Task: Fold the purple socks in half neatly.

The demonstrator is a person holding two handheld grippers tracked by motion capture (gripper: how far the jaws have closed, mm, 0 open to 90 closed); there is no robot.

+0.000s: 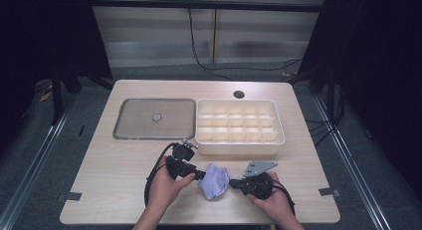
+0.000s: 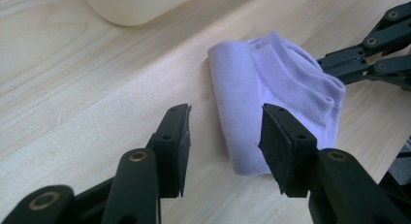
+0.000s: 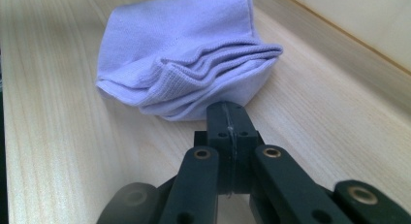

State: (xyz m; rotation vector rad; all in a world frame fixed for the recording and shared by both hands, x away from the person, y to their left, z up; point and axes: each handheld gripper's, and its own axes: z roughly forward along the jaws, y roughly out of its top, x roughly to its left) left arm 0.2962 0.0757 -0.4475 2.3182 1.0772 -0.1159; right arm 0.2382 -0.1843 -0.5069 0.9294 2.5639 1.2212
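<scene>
A folded lavender sock (image 1: 215, 181) lies on the wooden table (image 1: 119, 180), near the person's edge and just in front of the cream divided box (image 1: 241, 126), on the side of the box facing the person. In the left gripper view the sock (image 2: 271, 103) shows as a rolled bundle with its ribbed cuff layered on top; in the right gripper view its folded edges (image 3: 194, 64) stack up toward the camera.

The left gripper (image 1: 195, 174) sits just to the left of the sock, held by the person's left hand (image 1: 166, 187). Its two black jaws stand apart, with bare table between them and the near end of the sock just past the right-hand one; neither pad presses on the fabric. The right gripper (image 1: 234, 182) sits just to the right of the sock, in the right hand (image 1: 271, 197). Its jaws are pressed fully together with nothing between them, the closed tip (image 3: 228, 118) right at the lower edge of the sock; whether it touches the cloth is hard to tell.

Beyond the sock, the cream divided box rests with its open compartments facing up. To the left of the box, touching or almost touching its side, lies a flat grey metal tray (image 1: 154, 119) with a small round knob at its centre. Behind the box, a round hole (image 1: 239, 94) is cut in the tabletop.
</scene>
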